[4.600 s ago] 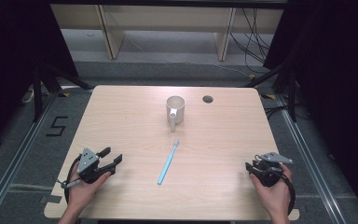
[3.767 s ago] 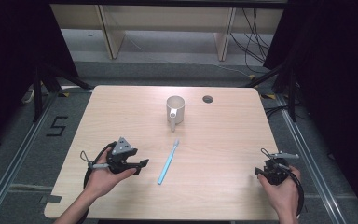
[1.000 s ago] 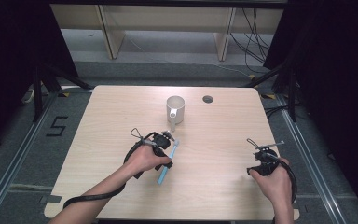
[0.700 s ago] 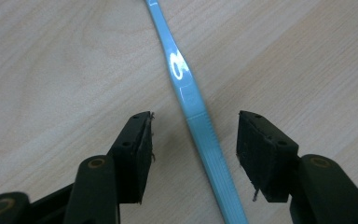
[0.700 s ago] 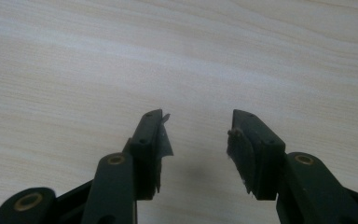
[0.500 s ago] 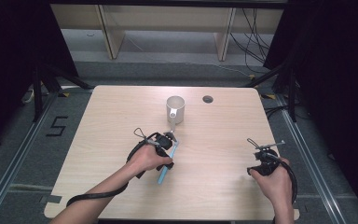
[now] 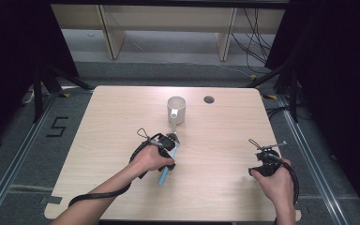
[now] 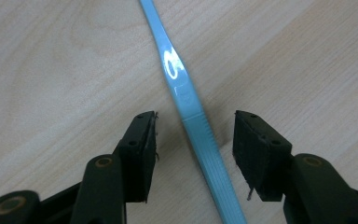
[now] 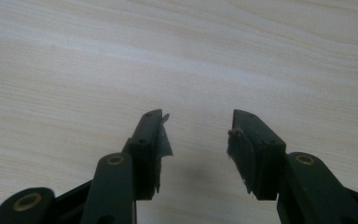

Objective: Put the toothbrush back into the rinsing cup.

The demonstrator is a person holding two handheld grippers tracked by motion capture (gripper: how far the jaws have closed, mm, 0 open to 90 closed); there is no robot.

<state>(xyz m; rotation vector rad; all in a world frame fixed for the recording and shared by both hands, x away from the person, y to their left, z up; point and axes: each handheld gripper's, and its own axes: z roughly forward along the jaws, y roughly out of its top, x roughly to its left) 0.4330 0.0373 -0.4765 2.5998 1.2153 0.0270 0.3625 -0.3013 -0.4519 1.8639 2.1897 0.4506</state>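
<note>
A light blue toothbrush point(image 8: 186, 100) lies flat on the wooden table point(image 7: 215, 183), its handle end poking out below my left hand point(image 7: 163, 176). My left gripper point(image 8: 195, 130) points down over it, jaws astride the handle and just closing in, pads not touching it. In the high view that left gripper point(image 7: 168, 145) sits mid-table, just in front of a white mug point(image 7: 176, 109). My right gripper point(image 9: 196, 130) stands open with bare wood between its jaws; in the high view the right gripper point(image 7: 264, 159) rests near the table's right front.
A round cable hole point(image 7: 209, 99) is in the tabletop right of the mug. Black cables trail from both grippers. Shelving and loose cables lie on the floor beyond the far edge.
The left hand came from the table's left front to the toothbrush and has settled over it. Over the last second both hands have kept still.
</note>
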